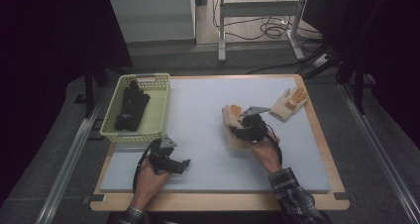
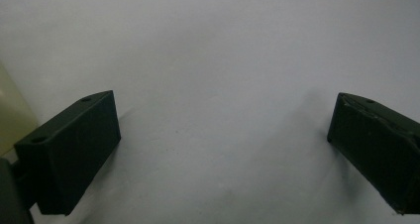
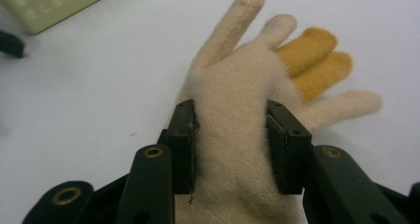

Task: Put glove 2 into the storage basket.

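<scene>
A: Starting at the left edge, what is sitting there?

B: A pale yellow-green plastic basket with a perforated wall (image 1: 157,104) is resting on the light grey padded surface (image 1: 198,130), and a pair of black fabric gloves (image 1: 131,106) is lying inside it. Just below the basket, the left tongs (image 1: 179,164) are lying low over the mat. In the left gripper view their jaws are standing wide apart with nothing but bare mat between them.

A: And moving toward the middle?

B: The right tongs (image 1: 239,126) are pinching a cream knitted glove with two mustard-yellow fingers (image 3: 257,80). In the right gripper view the two black pads are pressing in on either side of the palm, near the wrist end, with the wool bunching between them. The glove's fingers are reaching out beyond the jaw tips.

A: Which way is that glove pointing?

B: Its long axis is running straight along the tongs, cuff toward the hand, fingers fanning away from it. In the high view that means the fingers (image 1: 232,110) are aiming up and to the left, toward the far side of the surface, while the cuff end is sitting under the tongs. I cannot tell whether it is lifting clear of the mat.

A: Anything farther right?

B: A second cream knitted glove with orange fingertips (image 1: 289,103) is lying flat near the far right corner, well apart from the tongs, its fingers pointing up and right.
</scene>
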{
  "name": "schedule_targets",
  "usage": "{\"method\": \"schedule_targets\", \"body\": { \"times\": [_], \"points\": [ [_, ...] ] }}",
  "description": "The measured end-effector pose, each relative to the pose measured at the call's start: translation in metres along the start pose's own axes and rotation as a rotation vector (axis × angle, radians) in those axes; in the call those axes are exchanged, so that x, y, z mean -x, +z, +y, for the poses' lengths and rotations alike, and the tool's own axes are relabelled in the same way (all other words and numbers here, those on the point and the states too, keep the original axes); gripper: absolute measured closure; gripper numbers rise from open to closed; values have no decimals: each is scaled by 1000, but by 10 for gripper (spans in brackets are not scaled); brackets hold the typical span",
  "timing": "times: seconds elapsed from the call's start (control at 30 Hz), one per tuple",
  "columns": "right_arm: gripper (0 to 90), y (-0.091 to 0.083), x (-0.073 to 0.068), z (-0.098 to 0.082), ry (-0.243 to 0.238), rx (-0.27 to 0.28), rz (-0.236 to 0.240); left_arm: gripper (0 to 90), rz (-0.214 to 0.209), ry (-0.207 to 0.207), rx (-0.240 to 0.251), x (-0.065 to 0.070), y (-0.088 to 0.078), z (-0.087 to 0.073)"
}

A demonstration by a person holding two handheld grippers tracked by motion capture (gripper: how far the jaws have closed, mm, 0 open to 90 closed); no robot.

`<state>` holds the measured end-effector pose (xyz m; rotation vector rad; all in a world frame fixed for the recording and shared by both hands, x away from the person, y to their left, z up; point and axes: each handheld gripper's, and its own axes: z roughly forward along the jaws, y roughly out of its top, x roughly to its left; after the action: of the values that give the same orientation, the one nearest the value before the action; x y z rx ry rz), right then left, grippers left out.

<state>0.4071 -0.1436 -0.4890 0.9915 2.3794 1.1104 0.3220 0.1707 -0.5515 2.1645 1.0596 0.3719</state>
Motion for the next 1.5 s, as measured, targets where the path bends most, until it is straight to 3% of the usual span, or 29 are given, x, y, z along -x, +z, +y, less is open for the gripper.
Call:
{"method": "schedule_targets", "body": {
  "times": [0.13,0.2,0.27,0.4,0.53,0.67,0.77,0.83,1.03,1.17,1.33,1.5],
  "points": [
    [557,11,-20,-17,-6,-28,23,1,0,0,0,0,0,0],
    [472,18,-24,-26,-16,-48,18,1,0,0,1,0,0,0],
    [362,20,-24,-28,-30,-67,42,1,0,0,1,0,0,0],
    [328,3,-20,-25,-34,-24,57,1,0,0,1,0,0,0],
    [421,-19,-13,-28,-42,-20,38,1,0,0,0,0,0,0],
    [653,-31,-5,-45,-55,-49,26,1,0,0,1,0,0,0],
    [779,-34,0,-58,-44,-49,56,1,0,1,0,0,0,0],
    [817,-33,-1,-65,-39,-58,76,1,0,0,1,0,0,0],
    [848,-25,-14,-73,-50,-77,118,1,0,0,1,0,0,0],
    [840,-25,-17,-72,-58,-79,117,1,0,1,1,0,0,0],
    [782,-33,0,-70,-10,-61,83,1,0,0,1,0,0,0],
    [754,-40,25,-67,18,-62,9,1,0,0,1,0,0,0]
  ]
}}
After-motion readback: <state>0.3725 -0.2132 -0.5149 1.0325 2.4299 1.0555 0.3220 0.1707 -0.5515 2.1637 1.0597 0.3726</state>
